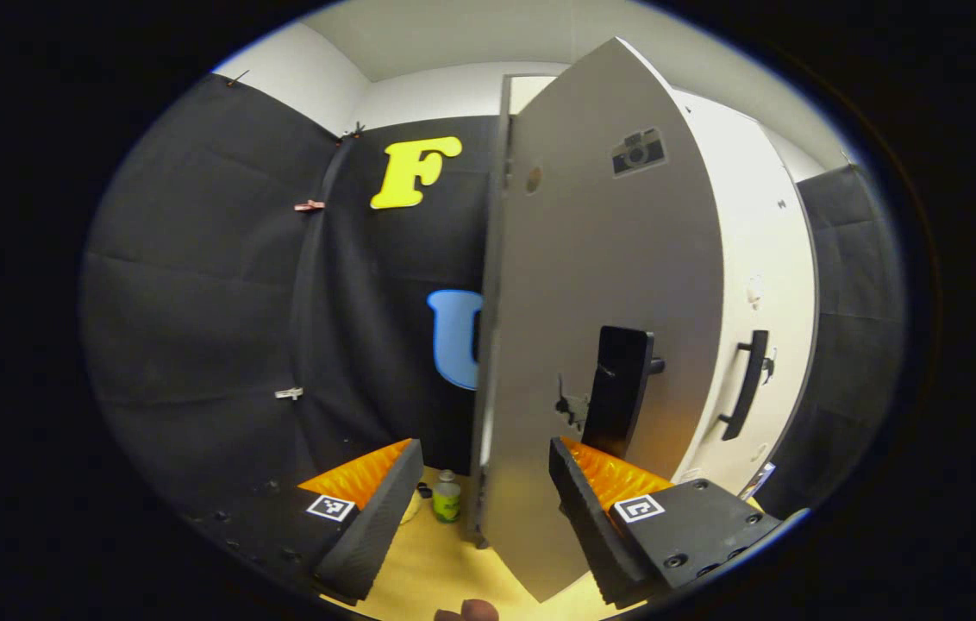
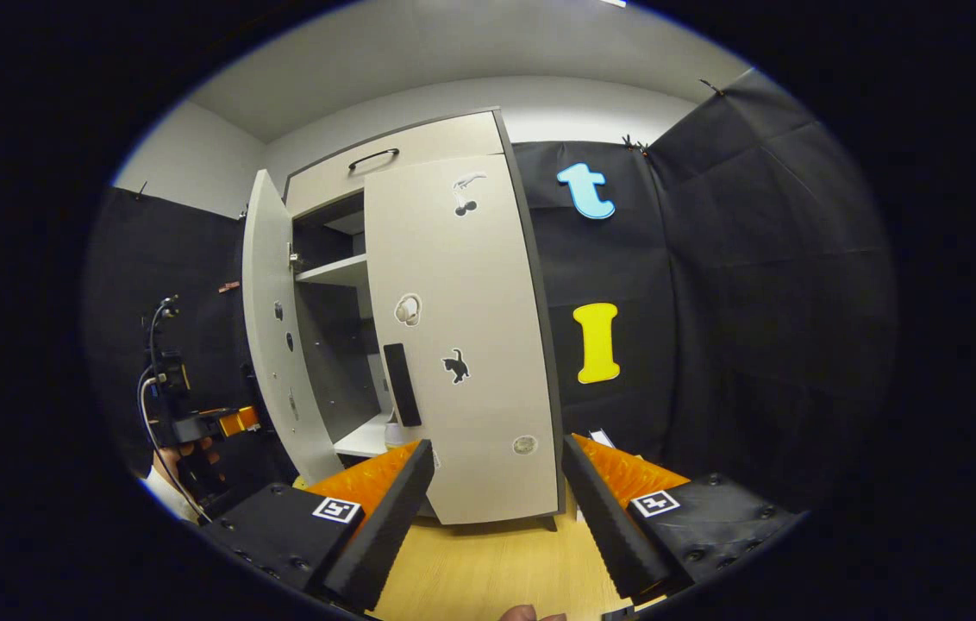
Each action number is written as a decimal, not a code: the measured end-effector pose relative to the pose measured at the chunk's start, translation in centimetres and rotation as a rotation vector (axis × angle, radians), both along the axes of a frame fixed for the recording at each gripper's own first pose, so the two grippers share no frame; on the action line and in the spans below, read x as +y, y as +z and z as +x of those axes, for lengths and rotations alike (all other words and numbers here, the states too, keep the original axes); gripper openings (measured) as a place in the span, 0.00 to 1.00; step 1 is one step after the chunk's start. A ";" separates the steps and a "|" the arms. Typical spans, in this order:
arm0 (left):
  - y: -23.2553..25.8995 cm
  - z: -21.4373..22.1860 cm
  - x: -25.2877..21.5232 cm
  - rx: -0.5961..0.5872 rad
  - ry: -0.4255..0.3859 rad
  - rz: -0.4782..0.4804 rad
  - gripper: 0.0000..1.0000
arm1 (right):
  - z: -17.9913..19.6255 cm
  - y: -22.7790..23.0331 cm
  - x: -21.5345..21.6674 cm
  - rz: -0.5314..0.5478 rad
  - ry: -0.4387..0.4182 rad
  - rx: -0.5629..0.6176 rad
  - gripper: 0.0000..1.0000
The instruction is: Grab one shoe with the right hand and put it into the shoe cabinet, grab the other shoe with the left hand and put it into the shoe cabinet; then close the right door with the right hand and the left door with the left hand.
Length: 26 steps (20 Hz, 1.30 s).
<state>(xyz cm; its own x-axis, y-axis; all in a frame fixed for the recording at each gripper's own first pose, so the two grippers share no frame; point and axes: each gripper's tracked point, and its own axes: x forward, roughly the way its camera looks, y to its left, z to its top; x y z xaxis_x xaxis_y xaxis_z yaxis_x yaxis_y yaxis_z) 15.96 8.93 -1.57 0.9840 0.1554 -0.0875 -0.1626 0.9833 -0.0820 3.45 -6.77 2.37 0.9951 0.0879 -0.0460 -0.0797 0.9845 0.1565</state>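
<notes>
So the right door point(image 2: 462, 345) is looking closed in the right gripper view, and the left door point(image 2: 268, 336) is hanging open at an angle with shelves showing behind it; I can't make out the shoes for sure, there's something pale low on the bottom shelf point(image 2: 365, 438) but it's too small to call; judging by that, the left door is the step that's left.

The left gripper point(image 1: 485, 483) is sitting wide open with nothing in it, right up against the swung-out left door point(image 1: 600, 302), its handle point(image 1: 619, 388) just ahead of one finger; the right gripper point(image 2: 497, 492) is also spread wide and empty, hanging back from the cabinet over the wooden floor point(image 2: 488, 569).

What's worrying me: the door's thin edge is pointing almost straight between the left fingers, so a push could be slipping off the edge or snagging the handle; there's also a small bottle point(image 1: 447, 498) standing on the floor near the door's bottom corner, and a sloppy sweep could be knocking it over.

Room-wise, the left side is tight between the booth wall and door; the right side is looking roomier.
</notes>
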 end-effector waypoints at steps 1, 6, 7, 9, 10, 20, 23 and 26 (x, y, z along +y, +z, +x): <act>0.0 0.6 -1.5 -0.007 -0.030 -0.005 0.93 | -0.1 0.0 -0.2 -0.003 -0.004 0.000 0.98; -0.5 1.0 -7.2 -0.019 -0.106 -0.014 0.94 | -0.5 0.3 -1.1 0.002 -0.029 -0.008 0.98; -0.5 0.6 -8.1 -0.018 -0.126 -0.012 0.94 | -0.4 0.3 -1.1 -0.004 -0.031 -0.009 0.98; -0.6 -0.1 -9.3 -0.008 -0.147 0.002 0.92 | -0.3 0.4 -1.5 -0.019 -0.034 -0.009 0.98; -0.5 -0.6 -9.7 -0.004 -0.154 0.010 0.93 | -0.3 0.4 -1.6 -0.024 -0.033 -0.012 0.98; 0.9 -6.5 -10.6 -0.007 -0.201 -0.004 0.95 | -0.1 0.8 1.3 -0.033 -0.008 -0.028 0.98; 1.6 -7.9 -10.0 -0.024 -0.191 0.017 0.95 | -0.3 0.8 2.6 -0.034 0.006 -0.030 0.98; 2.1 -9.0 -10.0 -0.027 -0.199 0.012 0.95 | -0.4 0.8 3.7 -0.038 0.022 -0.034 0.98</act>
<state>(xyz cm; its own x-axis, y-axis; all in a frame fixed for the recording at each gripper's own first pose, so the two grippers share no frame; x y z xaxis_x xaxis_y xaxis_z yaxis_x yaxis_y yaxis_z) 6.98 -1.09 0.48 0.9973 -0.0413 -0.0599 0.0370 0.9967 -0.0722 3.03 -3.05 3.22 0.9940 0.1082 -0.0159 -0.1056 0.9876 0.1162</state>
